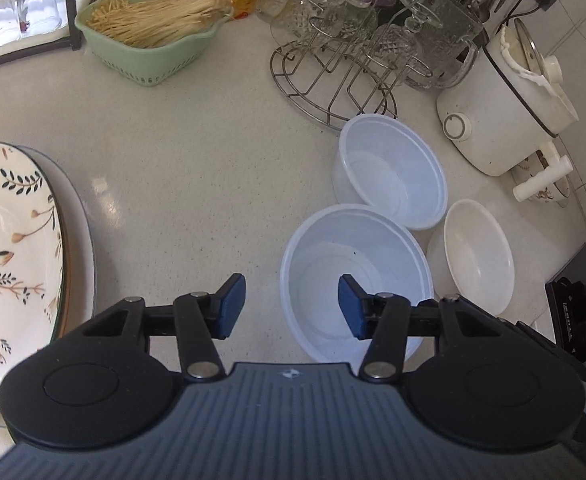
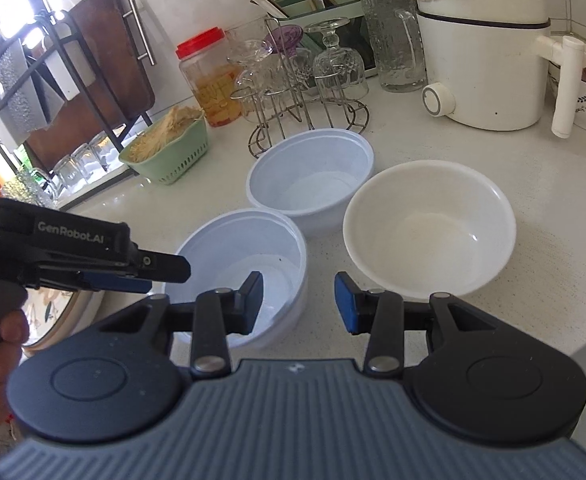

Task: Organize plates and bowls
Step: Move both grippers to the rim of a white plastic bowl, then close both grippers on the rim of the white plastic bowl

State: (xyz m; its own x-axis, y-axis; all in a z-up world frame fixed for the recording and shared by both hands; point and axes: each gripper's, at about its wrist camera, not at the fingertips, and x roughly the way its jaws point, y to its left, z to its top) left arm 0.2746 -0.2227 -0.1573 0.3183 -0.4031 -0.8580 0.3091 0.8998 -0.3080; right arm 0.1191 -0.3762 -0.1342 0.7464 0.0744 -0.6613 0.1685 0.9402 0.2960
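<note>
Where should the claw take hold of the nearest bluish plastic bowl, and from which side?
Grip the thin rim of the nearest bluish bowl, coming from above on its near, left edge, one pad inside and one outside. It stands upright and empty, its wall is too wide to span, and the second bluish bowl and the cream bowl crowd its far and right sides.

Black left gripper (image 2: 149, 276), blue pads, white "GenRobot.AI" lettering, silver pivots.
</note>
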